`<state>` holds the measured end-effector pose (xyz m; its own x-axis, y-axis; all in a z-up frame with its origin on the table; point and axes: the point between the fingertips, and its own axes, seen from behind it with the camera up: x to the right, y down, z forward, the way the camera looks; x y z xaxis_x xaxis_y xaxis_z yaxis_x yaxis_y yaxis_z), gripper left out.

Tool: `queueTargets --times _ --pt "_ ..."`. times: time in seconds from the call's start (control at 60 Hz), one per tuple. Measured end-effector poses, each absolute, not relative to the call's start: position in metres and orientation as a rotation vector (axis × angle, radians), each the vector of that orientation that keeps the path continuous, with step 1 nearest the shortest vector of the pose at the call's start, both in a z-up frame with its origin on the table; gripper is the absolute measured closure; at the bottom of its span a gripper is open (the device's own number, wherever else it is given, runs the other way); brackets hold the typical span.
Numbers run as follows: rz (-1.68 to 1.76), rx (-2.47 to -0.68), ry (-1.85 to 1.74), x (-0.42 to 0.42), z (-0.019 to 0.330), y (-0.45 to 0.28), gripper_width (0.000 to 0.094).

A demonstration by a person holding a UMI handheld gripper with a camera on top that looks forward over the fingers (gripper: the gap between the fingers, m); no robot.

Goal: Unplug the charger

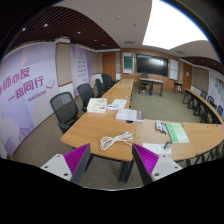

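Observation:
A coiled white charger cable (114, 139) lies on the near edge of a long wooden conference table (100, 128), beyond my fingers and roughly in line with the gap between them. My gripper (111, 163) is open and empty, its magenta pads (75, 159) spread wide, held off the table over the floor. No plug or socket is clear to see.
Papers and booklets (127, 114) and a green-edged sheet (176, 132) lie on the table. Black office chairs (64, 110) line its left side, more stand at the right. A screen (152, 64) hangs on the far wall. Grey floor lies under the fingers.

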<state>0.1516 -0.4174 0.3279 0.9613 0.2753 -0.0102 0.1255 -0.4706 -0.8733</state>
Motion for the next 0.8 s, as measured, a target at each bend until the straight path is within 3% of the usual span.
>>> queueTargets --times 0.15,0.433,0.567,0.8 --pt "0.196 -2.107 -0.279 0.165 0.291 -0.422 0.0077" --pt "0.068 -2.158 -0.256 0.299 0.138 -0.368 0.0074" --pt "0.024 -2.127 -0.153 0.379 0.097 -0.305 0.0078" --pt "-0.085 -2.051 -0.035 0.469 0.071 -0.177 0.0079"
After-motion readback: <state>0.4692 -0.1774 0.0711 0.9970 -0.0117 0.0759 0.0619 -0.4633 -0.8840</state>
